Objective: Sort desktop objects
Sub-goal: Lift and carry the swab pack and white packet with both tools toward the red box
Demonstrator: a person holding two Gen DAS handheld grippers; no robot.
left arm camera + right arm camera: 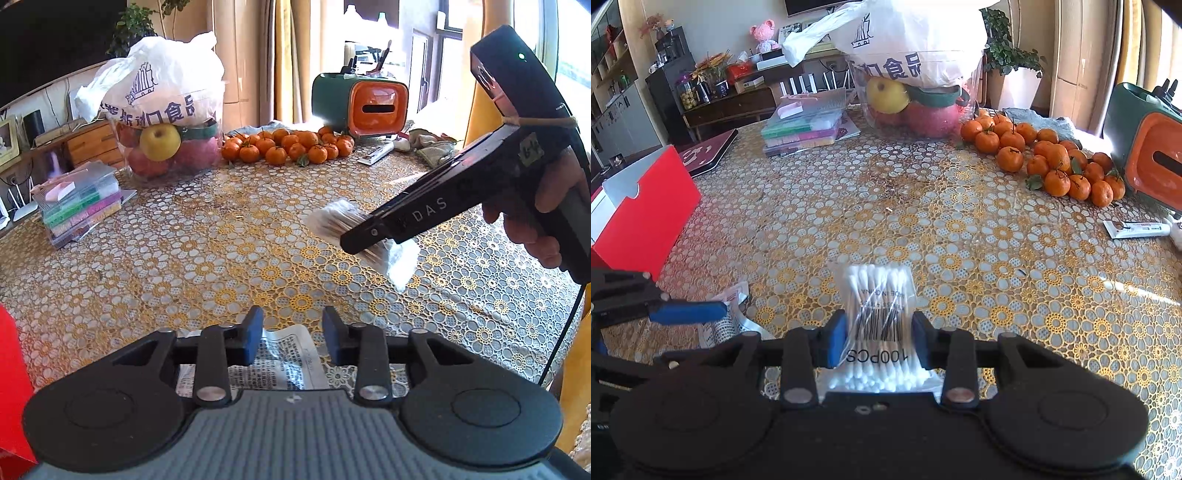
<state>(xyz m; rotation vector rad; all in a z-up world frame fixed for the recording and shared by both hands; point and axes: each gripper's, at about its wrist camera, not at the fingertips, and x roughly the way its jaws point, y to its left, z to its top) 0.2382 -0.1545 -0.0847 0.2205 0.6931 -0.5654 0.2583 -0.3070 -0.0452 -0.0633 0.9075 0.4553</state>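
Observation:
A clear pack of white cotton swabs [877, 317], printed "100PCS", sits between the blue pads of my right gripper [878, 332], which is shut on it low over the lace tablecloth [960, 229]. In the left wrist view the same pack [341, 218] pokes out on both sides of the right gripper [356, 240], held by a hand [546, 206]. My left gripper [293, 332] is open, its fingers apart over a flat printed sachet [291, 354] on the cloth. That sachet [729, 314] shows under the left gripper's blue finger [687, 312].
A red box [646, 218] stands at the table's left edge. Further back are stacked plastic cases [803, 129], a clear tub of apples under a white bag [916, 92], a heap of tangerines [1052, 162], a green and orange tissue box [1145, 147] and a small tube [1137, 229].

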